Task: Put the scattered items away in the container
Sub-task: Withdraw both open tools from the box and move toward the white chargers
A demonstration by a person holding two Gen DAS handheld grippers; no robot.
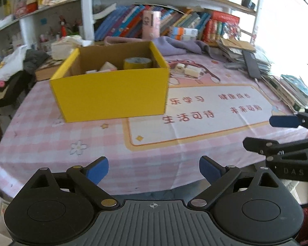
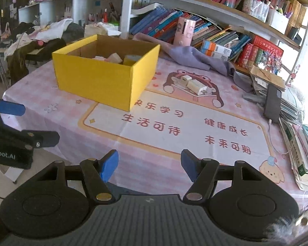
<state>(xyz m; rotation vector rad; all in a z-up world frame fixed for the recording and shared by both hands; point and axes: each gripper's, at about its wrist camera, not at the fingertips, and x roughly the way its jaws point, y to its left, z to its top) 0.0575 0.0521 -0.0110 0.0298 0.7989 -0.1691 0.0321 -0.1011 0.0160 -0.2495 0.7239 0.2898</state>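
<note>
A yellow cardboard box (image 1: 110, 94) stands on the pink checked tablecloth (image 1: 51, 139); it also shows in the right wrist view (image 2: 100, 80). Inside it lie a yellow tape roll (image 1: 137, 62) and pale blocks (image 1: 107, 66). Two white chargers (image 2: 195, 85) lie on the cloth to the right of the box, also in the left wrist view (image 1: 187, 69). My left gripper (image 1: 154, 171) is open and empty at the table's near edge. My right gripper (image 2: 149, 167) is open and empty, to the right of the left one.
A purple cloth (image 2: 195, 58) lies behind the chargers. Stacked books and a black device (image 2: 273, 102) line the right edge. Bookshelves (image 2: 215, 20) stand behind the table. Clothes (image 2: 41, 39) pile at the far left.
</note>
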